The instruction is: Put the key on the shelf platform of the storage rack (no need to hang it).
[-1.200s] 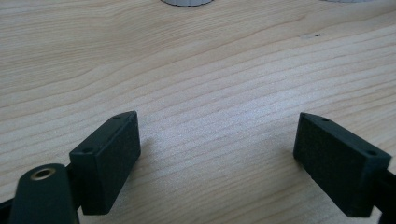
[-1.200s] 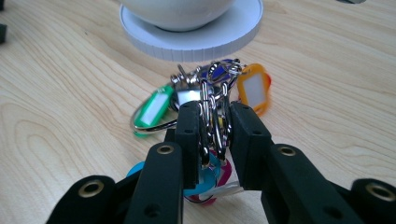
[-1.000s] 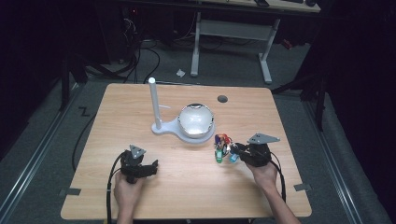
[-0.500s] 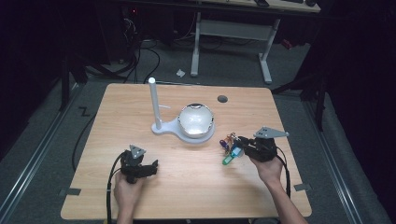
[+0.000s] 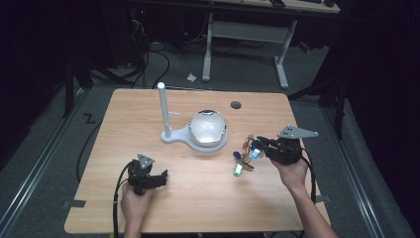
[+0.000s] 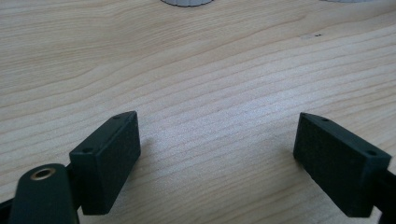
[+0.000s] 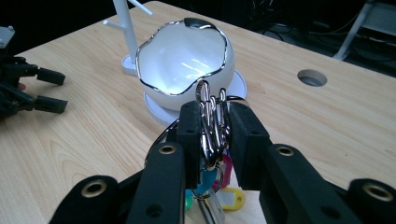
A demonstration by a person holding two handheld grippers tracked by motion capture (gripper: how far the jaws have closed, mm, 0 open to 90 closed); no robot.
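A bunch of metal key rings (image 7: 210, 100) with coloured tags (image 5: 238, 168) hangs from my right gripper (image 5: 258, 145), just off the table at the right. In the right gripper view the jaws of this gripper (image 7: 212, 126) are shut on the rings, and blue, pink and yellow tags dangle below. Beyond it a white bowl (image 7: 180, 56) with a chrome rim sits on a white stand with an upright post (image 5: 162, 106). The bowl (image 5: 208, 126) stands at the table's middle. My left gripper (image 5: 161, 178) rests low at the front left, its jaws (image 6: 217, 149) open over bare wood.
The wooden table (image 5: 297, 114) has a round cable hole (image 5: 236, 105) behind the bowl. In the right gripper view the left gripper (image 7: 46, 88) lies off to the left. A white-legged desk (image 5: 247, 34) and cables stand on the dark floor beyond the table.
My right gripper has risen and drifted slightly right, lifting the key bunch so its tags now dangle off the table. The left gripper has stayed still.
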